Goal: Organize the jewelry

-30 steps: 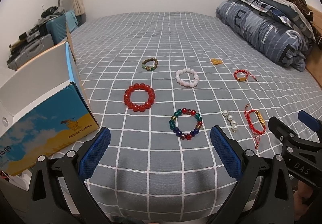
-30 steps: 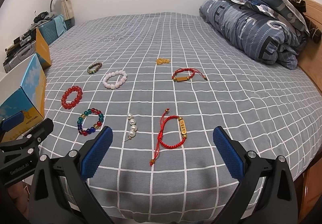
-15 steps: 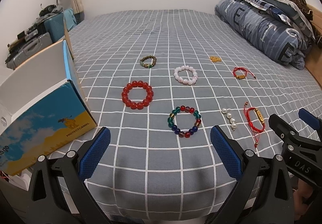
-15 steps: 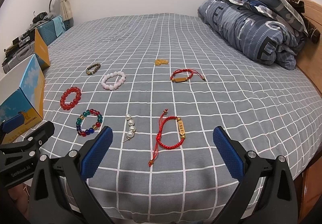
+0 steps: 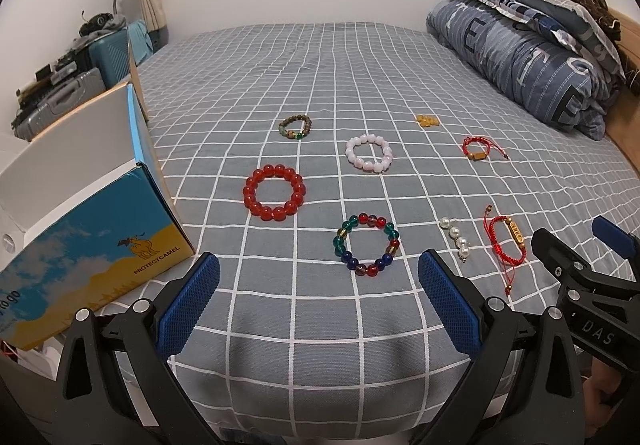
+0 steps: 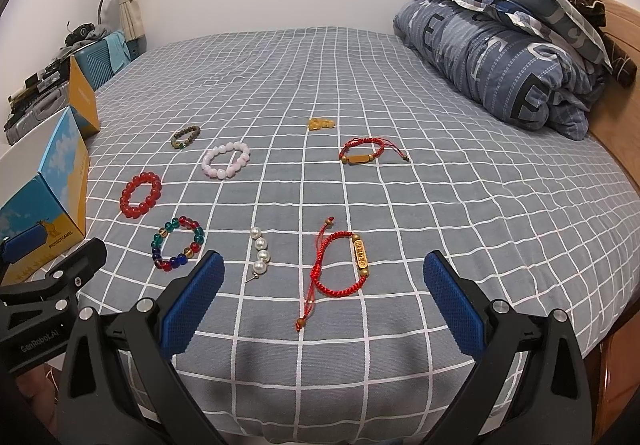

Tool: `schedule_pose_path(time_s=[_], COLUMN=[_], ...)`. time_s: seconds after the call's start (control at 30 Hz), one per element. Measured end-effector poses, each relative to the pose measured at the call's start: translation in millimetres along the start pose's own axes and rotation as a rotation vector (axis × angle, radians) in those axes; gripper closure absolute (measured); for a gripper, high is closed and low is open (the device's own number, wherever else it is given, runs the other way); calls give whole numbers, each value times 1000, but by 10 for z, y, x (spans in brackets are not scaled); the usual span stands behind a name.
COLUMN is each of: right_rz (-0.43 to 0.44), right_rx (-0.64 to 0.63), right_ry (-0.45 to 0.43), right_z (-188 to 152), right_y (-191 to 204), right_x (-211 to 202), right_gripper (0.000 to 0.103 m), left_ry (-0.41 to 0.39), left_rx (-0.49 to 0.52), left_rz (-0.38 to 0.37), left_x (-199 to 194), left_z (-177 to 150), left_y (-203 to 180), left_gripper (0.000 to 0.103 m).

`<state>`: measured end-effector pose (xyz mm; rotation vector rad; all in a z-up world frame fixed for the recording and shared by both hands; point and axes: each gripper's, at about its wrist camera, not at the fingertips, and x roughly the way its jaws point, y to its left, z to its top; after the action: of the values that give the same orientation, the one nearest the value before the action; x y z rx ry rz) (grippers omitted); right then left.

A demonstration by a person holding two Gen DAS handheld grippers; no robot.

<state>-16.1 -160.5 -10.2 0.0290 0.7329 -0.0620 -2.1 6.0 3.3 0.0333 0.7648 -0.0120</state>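
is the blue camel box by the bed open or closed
Open: the box has its white-lined flap raised above the printed side. Its contents are not visible.

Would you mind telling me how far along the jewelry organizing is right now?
Nothing looks done yet: the red bead bracelet, multicolor bracelet, pearl strand and red cord bracelet all lie on the bed. Left gripper and right gripper are open and empty. Everything remains.

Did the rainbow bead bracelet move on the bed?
No. The rainbow bead bracelet lies on the same white grid lines of the bedsheet as before; only the camera shifted slightly.
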Motion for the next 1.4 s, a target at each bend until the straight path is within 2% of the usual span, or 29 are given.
schedule_pose_path(time_s=[0.5,0.6,0.67,0.8,0.9,0.97,1.17,1.3,1.4], right_rz=[3,-8,-3,-6,0,-10,-31,-41,-32], right_rx=[-4,-10,-3,0,10,21,14,22,23], right_ry=[-2,-12,-30,-64,-84,-88,-37,51,123], right_z=[-6,32,112,313,509,651,1116,1380,1449], right_y=[0,1,-23,-42,-85,-135,-246,-309,-338], right_x=[-3,-35,-102,-213,-259,-236,134,653,1085], right_gripper=[7,7,7,7,7,7,7,7,7], left_ry=[2,16,12,0,17,22,67,125,166], left_rx=[-2,-10,-10,-20,-29,-23,-44,-76,-93], left_rz=[-1,-28,-43,-26,-60,-54,-62,-61,-63], left_x=[0,-18,-54,-91,-32,33,320,652,892], left_z=[3,29,81,280,505,659,1026,1148,1121], left_y=[3,-7,-20,-17,-5,1,46,127,201], left_gripper=[6,6,6,6,6,6,6,6,6])
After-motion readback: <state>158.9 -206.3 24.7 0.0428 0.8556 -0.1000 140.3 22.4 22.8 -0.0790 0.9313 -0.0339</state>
